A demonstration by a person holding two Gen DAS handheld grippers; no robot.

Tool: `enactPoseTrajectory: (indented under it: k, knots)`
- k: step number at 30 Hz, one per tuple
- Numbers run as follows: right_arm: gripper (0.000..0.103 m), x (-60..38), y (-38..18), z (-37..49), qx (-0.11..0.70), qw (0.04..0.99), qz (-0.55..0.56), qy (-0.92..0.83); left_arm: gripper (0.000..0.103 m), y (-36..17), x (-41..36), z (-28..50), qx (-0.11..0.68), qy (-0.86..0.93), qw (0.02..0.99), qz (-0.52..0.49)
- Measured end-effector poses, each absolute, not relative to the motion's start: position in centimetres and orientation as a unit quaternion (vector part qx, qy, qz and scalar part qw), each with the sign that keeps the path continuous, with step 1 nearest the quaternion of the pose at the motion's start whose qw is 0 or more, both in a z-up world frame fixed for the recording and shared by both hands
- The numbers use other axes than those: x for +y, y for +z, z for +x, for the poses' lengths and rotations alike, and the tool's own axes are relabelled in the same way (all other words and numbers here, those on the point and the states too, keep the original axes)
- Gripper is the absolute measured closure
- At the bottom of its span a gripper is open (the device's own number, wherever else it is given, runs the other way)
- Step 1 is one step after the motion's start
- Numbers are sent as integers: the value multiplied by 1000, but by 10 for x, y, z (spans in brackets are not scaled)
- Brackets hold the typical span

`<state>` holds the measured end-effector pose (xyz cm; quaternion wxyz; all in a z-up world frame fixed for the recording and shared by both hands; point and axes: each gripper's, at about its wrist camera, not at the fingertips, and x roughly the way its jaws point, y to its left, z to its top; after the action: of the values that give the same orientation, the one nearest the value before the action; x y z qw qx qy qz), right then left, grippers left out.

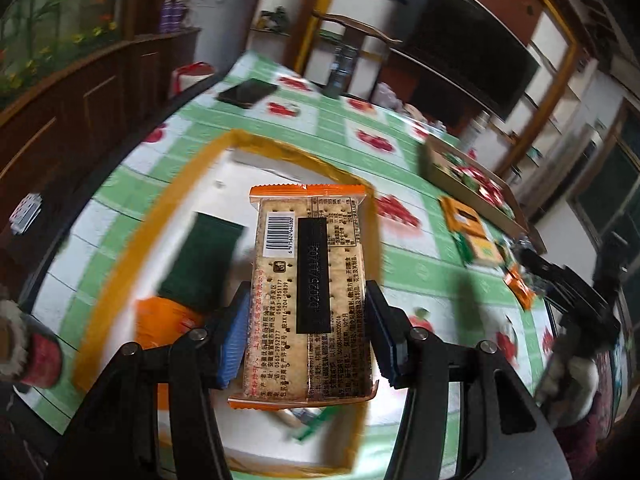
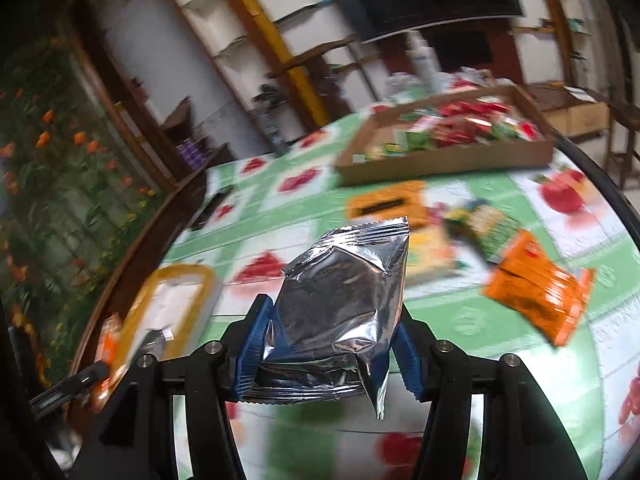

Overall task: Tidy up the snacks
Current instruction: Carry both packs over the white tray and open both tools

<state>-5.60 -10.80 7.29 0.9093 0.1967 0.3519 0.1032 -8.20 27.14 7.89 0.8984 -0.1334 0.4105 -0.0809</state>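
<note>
My left gripper (image 1: 306, 332) is shut on a cracker pack (image 1: 310, 280) with orange ends, its barcode side up. It hangs over a white box with an orange rim (image 1: 176, 200) that holds a dark green packet (image 1: 200, 260) and an orange packet (image 1: 160, 320). Between the blue pads of my right gripper (image 2: 332, 344) sits a crumpled silver foil packet (image 2: 344, 292), gripped above the tablecloth. The orange-rimmed box (image 2: 176, 304) lies to the left in the right wrist view.
A cardboard tray (image 2: 444, 160) full of red and green snacks stands at the far side of the table. Loose orange (image 2: 540, 284) and green (image 2: 488, 224) packets lie on the apple-print cloth (image 2: 460, 316). A dark flat object (image 1: 248, 92) rests at the far edge. A person's sleeve (image 1: 24, 348) shows at left.
</note>
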Motion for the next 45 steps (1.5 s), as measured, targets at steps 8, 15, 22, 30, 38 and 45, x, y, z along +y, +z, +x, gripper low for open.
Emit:
enactPoseTrajectory:
  k: [8, 15, 22, 30, 38, 45]
  knots:
    - [45, -1, 88, -16, 403, 875, 161, 213, 51, 62, 308, -27, 442, -60, 882, -154]
    - [45, 109, 75, 15, 442, 850, 99, 269, 51, 40, 321, 2, 467, -58, 867, -164]
    - [43, 156, 46, 37, 462, 846, 51, 262, 49, 50, 332, -9, 448, -66, 870, -192]
    - [42, 114, 77, 7, 418, 866, 99, 257, 42, 95, 316, -69, 377, -102, 900, -194]
    - [36, 19, 80, -77, 371, 901, 142, 176, 17, 117, 252, -116, 317, -193, 902, -220]
    - [35, -53, 72, -111, 358, 903, 201, 129, 17, 116, 193, -131, 328, -244, 889, -207]
